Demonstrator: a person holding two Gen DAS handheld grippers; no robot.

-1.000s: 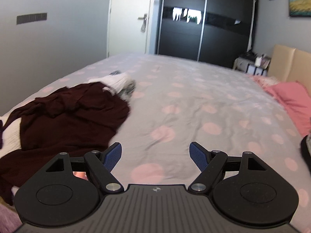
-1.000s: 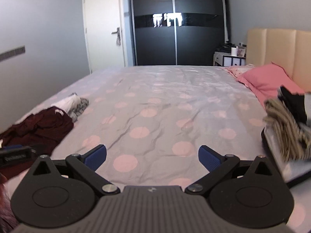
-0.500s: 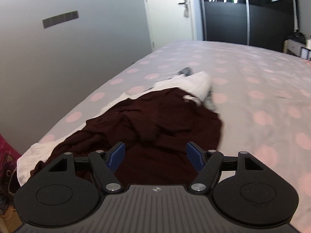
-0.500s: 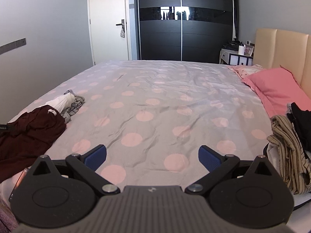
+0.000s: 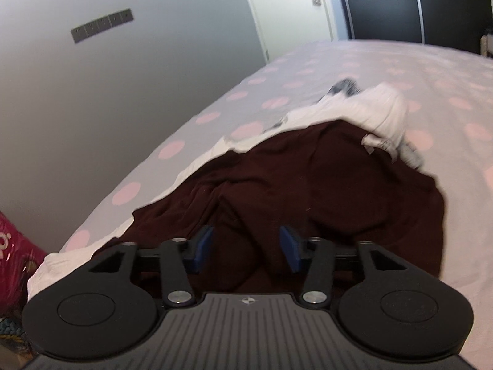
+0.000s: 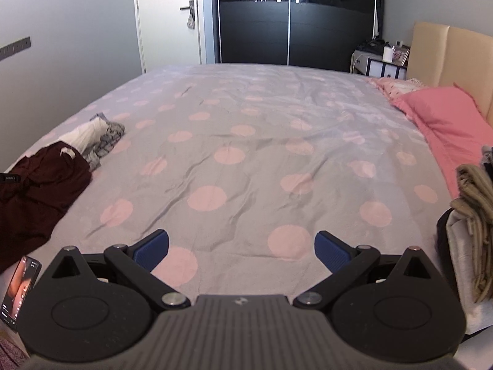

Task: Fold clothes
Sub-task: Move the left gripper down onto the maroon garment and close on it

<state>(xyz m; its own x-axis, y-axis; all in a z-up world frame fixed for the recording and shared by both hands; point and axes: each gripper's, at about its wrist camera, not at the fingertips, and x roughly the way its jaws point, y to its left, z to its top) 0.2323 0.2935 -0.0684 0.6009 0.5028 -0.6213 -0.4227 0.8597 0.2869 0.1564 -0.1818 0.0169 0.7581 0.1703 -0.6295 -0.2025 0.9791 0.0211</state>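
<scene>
A crumpled maroon garment [image 5: 323, 191] lies at the bed's left edge, with a white garment [image 5: 372, 108] partly under its far end. My left gripper [image 5: 245, 248] hovers low over the maroon cloth. Its jaws are open but fairly narrow, and a raised fold of the cloth runs between the blue pads [image 5: 201, 246]. From the right wrist view the maroon garment [image 6: 40, 191] and the white garment [image 6: 83, 135] sit far left, beside a grey patterned piece [image 6: 107, 141]. My right gripper [image 6: 242, 246] is wide open above bare bedspread, holding nothing.
The grey bedspread with pink dots [image 6: 262, 141] stretches ahead. A stack of folded clothes [image 6: 474, 215] sits at the right edge, near a pink pillow [image 6: 446, 129]. A lit phone [image 6: 20, 289] lies at the near left. A pink bag [image 5: 12, 256] stands beside the bed.
My left gripper swung left onto the maroon garment, dropped closer to it, and its jaws narrowed. My right gripper stayed wide open and barely shifted.
</scene>
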